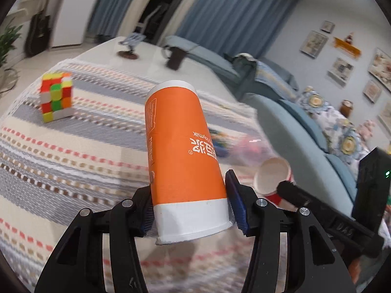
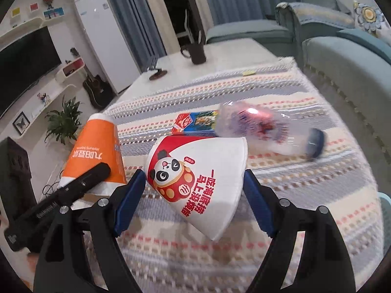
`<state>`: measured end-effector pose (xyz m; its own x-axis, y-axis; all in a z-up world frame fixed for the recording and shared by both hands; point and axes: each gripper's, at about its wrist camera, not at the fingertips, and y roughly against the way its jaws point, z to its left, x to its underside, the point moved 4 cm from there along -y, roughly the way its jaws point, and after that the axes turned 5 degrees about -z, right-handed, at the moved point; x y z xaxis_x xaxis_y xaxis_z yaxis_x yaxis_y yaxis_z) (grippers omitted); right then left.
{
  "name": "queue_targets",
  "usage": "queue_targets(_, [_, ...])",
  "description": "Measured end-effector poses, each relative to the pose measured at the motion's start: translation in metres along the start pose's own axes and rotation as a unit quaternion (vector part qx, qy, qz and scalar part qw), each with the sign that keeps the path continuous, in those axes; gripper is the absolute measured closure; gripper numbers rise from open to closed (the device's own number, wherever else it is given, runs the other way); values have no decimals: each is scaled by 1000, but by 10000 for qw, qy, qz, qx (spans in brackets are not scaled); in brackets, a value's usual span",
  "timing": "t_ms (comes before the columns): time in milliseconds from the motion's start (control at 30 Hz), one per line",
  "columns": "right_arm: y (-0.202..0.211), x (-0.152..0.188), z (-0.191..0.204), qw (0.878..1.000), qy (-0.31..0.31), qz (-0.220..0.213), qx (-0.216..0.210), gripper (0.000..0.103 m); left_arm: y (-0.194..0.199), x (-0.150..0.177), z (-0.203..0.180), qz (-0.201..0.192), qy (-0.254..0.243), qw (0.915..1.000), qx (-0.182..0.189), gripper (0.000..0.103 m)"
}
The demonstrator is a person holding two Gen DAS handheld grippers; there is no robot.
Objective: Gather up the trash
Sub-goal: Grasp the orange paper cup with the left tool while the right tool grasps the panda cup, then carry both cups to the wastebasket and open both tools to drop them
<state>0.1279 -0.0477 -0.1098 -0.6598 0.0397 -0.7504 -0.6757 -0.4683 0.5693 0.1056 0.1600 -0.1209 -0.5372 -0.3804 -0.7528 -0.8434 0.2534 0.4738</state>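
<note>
"soymilk" on orange cup

A striped cloth covers the near end of the white table. On the cloth's far left part stands a puzzle cube, upright. Beyond the cloth, on bare tabletop, stand a dark mug and, left of it, a small figure on a round brown base (blurred). A blue sofa runs along the table's right side, with patterned cushions. Left of the table stand a plant, a guitar, a television and a white cabinet. Blue curtains hang beyond the table.
</note>
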Motion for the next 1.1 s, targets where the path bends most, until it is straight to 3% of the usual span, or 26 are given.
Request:
queue_targets(267, [93, 1, -65, 9951, -148, -531, 819, 26, 11, 8, -105, 264, -680, 9943, 783, 53])
queue_targets(600, [190, 18, -187, 9755, -638, -808, 1943, 26, -25, 60, -253, 933, -1451, 9720, 1598, 53])
queue_targets(767, [212, 44, -255, 9548, -1163, -734, 2636, 26, -61, 103, -312, 1396, -1661, 9593, 1806, 53])
queue_targets(933, [213, 83, -310, 9387, -1781, -408, 2923, 26, -102, 149, -351, 1922, -1672, 9493, 1841, 53])
queue_targets(1100, [197, 115, -349, 9301, -2168, -28, 2965, 26, -132, 191, -363, 2352, -1726, 9398, 1780, 53])
